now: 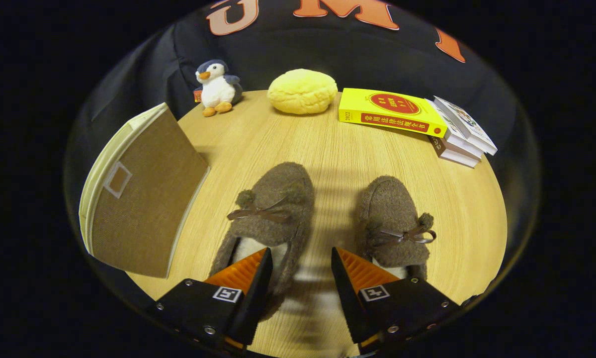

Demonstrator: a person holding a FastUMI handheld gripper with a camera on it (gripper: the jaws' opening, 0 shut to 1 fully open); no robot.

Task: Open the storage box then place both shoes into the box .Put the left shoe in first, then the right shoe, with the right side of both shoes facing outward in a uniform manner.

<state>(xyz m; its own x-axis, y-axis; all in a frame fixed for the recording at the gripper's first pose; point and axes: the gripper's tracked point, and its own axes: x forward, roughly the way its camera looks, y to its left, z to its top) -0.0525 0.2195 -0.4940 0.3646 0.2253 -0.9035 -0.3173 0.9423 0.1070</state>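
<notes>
On the left of the round wooden surface stands the storage box, a tan fabric box with a cream edge and a small pale label window on the face turned toward the camera; its lid is closed and it sits tilted in the fisheye view, just left of the shoes. Behind it, at the far edge of the surface, a small plush penguin stands upright. To the right of the penguin rests a yellow, bun-shaped cushion. Nearer the camera, two fuzzy brown slippers lie side by side, toes pointing away, each with a thin dark bow and small pompoms. The left shoe lies just ahead of the left finger, its heel opening partly hidden behind that fingertip. The gripper hovers low over the surface with its fingers spread wide apart and nothing held between them; bare wood shows in the gap. The right shoe lies just ahead of the right finger, its heel likewise partly covered, and it stands apart from the left shoe with a strip of wood between them. Farther right, at the back, a thick yellow book lies flat, touching a small stack of books at the surface's far right edge.
</notes>
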